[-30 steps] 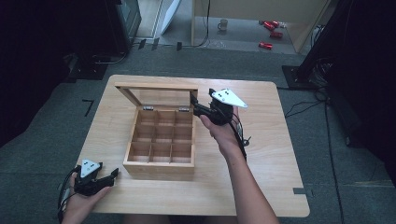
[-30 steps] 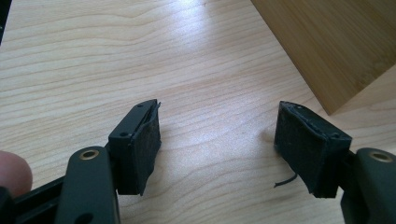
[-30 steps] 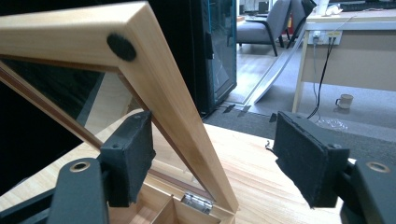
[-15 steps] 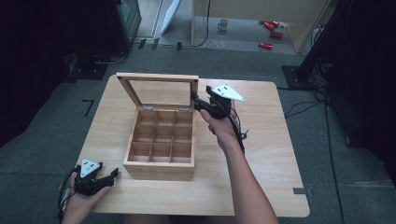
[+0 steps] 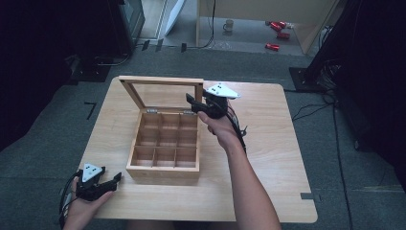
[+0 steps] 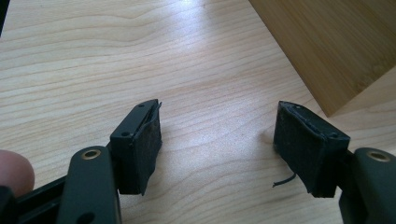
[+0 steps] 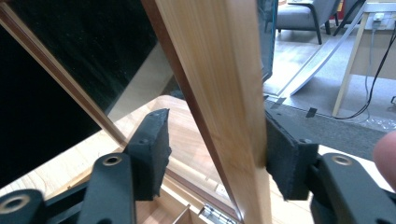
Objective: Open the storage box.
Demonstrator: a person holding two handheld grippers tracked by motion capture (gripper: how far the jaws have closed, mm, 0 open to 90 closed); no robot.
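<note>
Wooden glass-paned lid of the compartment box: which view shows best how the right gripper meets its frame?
The right gripper view: the wooden lid frame stands between the jaws, which have just been closing; one pad touches it, the other is still apart. The high view shows the right gripper at the lid's edge.

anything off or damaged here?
Little stands out. The box sits square on the table, compartments empty, lid propped open and intact. The right tool has just been closing astride the lid's side rail; one pad touches, the other is clear. A loose thread hangs from a left tool pad.
</note>
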